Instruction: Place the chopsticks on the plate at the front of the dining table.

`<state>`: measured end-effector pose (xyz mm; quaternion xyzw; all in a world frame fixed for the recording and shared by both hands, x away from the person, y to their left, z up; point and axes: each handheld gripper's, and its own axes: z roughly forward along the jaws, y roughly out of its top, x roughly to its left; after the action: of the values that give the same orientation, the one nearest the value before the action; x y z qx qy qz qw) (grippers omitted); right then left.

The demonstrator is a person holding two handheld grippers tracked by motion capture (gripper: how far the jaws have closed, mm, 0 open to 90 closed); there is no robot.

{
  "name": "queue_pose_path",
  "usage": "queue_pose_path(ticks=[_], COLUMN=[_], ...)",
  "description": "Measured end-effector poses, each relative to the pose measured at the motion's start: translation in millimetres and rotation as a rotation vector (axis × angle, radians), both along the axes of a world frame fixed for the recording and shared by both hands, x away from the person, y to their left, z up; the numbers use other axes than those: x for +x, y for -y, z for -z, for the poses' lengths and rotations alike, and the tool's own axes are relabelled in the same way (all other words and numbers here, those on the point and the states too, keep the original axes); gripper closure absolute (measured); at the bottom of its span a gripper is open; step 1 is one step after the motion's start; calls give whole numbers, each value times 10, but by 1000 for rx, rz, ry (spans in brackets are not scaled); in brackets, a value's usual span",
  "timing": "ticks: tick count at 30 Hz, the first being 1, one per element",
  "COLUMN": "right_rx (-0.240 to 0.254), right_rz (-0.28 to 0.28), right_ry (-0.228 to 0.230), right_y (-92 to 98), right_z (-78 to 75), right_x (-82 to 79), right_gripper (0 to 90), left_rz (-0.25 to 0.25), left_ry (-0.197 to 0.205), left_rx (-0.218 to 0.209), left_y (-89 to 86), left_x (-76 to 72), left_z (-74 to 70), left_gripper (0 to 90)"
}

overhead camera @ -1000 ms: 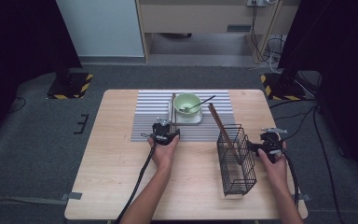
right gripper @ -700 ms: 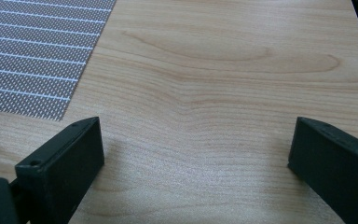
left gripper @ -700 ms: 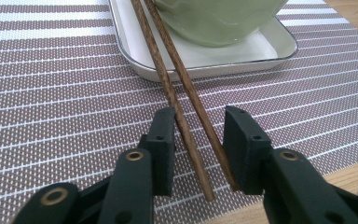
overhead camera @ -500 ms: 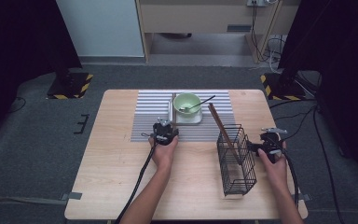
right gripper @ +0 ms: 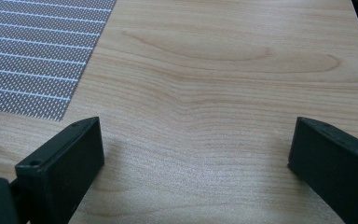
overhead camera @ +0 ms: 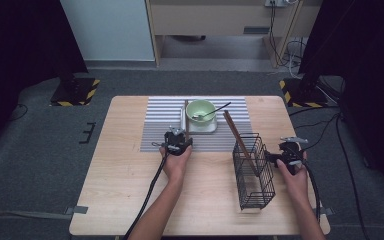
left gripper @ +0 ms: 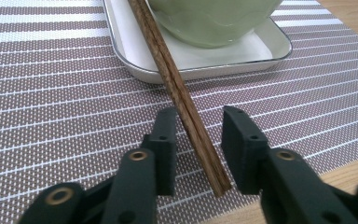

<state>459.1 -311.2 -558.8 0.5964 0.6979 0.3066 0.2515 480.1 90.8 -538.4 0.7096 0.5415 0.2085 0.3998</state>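
Pickup step. My left gripper (left gripper: 198, 140) jaws narrow, just reopened slightly, straddling chopsticks (left gripper: 177, 84), not clamped; chopsticks lean on tray (left gripper: 135, 65) rim. Next: squeeze, lift. My right gripper (right gripper: 196, 163) jaws wide, empty, beside basket (overhead camera: 252, 170).

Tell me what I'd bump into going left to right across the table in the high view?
Left tongs → green bowl → wire basket → right tongs.
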Motion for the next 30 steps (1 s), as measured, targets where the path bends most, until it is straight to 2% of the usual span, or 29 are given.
queue_pose_path(ticks=[2,7,11,12,13,16,24,28,30], right_rx=[0,0,0,0,0,0,0,0,0], right_rz=[0,0,1,1,1,1,1,1,1], right_ry=[0,0,0,0,0,0,0,0,0], right_y=[0,0,-1,-1,-2,-1,-1,-1,-1], right_z=[0,0,0,0,0,0,0,0,0], right_x=[0,0,0,0,0,0,0,0,0], right_gripper=[33,32,32,32,32,32,32,32,32], left_rz=[8,36,91,91,118,140,239,245,250], left_ry=[16,47,74,74,70,65,48,55,40], left_rx=[25,48,102,102,97,94,99,91,83], left_y=[2,-8,-12,-12,-24,-34,-31,-22,-15], left_x=[-23,-78,-124,-124,-147,-161,-218,-236,-238], left_z=[-28,-109,-184,-184,-221,-247,-342,-373,-388], left_gripper=[535,444,368,350,331,304,223,174,143])
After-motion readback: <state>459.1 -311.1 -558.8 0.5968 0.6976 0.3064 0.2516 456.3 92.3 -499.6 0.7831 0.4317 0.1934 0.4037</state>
